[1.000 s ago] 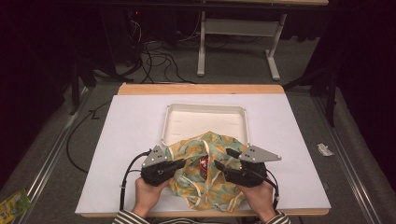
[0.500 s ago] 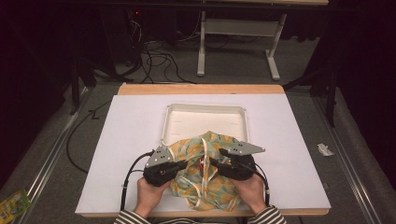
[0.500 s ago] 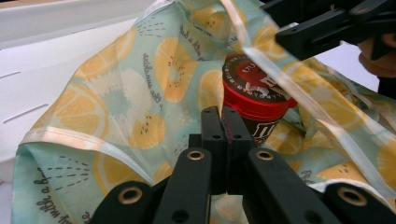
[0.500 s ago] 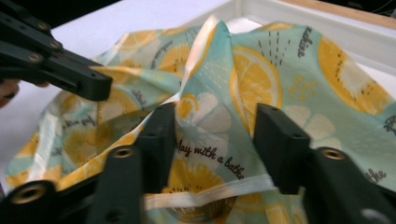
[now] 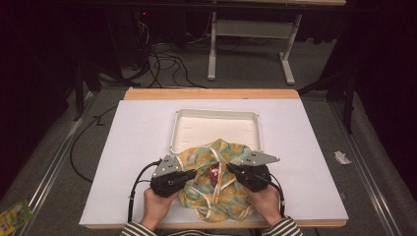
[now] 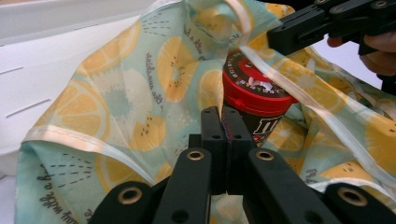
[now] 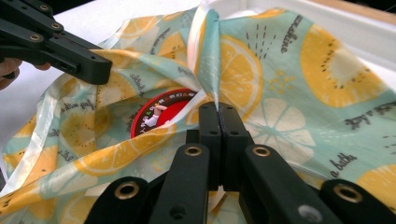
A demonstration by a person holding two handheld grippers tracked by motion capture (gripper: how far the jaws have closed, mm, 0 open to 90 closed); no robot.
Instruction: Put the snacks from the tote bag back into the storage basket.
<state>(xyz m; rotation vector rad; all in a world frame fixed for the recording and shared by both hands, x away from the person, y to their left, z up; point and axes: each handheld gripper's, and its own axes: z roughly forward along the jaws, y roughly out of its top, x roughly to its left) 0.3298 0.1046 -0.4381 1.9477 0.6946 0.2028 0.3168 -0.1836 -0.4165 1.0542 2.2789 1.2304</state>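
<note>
My right gripper (image 5: 230,169) has just closed on the lemon-print bag (image 5: 216,191); my left gripper (image 5: 193,174) stays clamped on it. Left gripper view, centre: red-lidded candy tube (image 6: 256,100) side.

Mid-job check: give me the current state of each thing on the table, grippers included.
Left hand-held gripper: shut on the bag's fabric.
Right hand-held gripper: jaws just closed, shut on the bag's rim.
Fruit-print bag: crumpled, mouth held open, far edge over the tray's rim.
Red-lidded tub: inside the bag, lid on.
White tray: empty.
</note>
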